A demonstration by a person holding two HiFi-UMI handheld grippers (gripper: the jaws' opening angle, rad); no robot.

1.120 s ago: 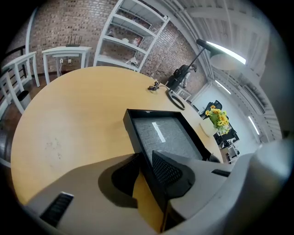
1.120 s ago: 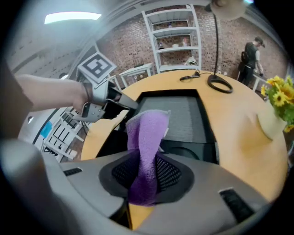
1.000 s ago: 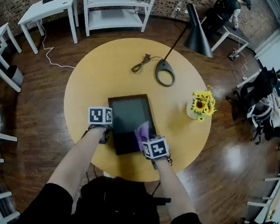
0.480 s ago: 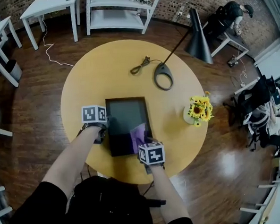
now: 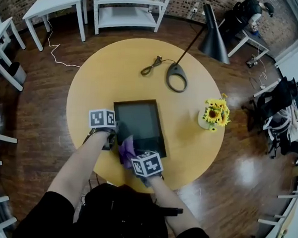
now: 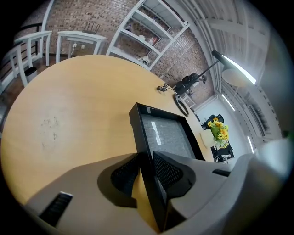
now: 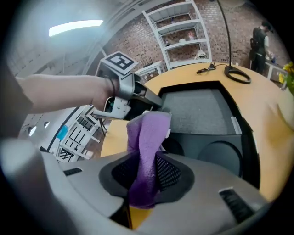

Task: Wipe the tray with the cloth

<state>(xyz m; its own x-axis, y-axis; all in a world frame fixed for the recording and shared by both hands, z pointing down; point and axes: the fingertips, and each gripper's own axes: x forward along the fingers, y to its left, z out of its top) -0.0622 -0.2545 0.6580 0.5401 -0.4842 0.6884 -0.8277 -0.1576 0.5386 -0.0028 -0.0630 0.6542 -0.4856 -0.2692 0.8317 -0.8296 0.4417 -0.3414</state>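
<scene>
Round yellow table fills the middle of the head view, and the black tray lies just below its centre, long side running up the frame. The left gripper is on the tray's left rim. The wall stands between its jaws with a pad against each face, and those jaws have just been opening a touch, so the clamp may be easing. That hold, I'd judge, pins the tray so it doesn't skate under the wiping. The right gripper comes in at the tray's lower left corner, close beside the left one. Its jaws are narrowed onto the purple cloth, which bunches up out of them. The cloth is over that near corner, though I can't tell whether it presses the tray floor. Pinching it at a fold leaves a loose pad free to drag across.
</scene>
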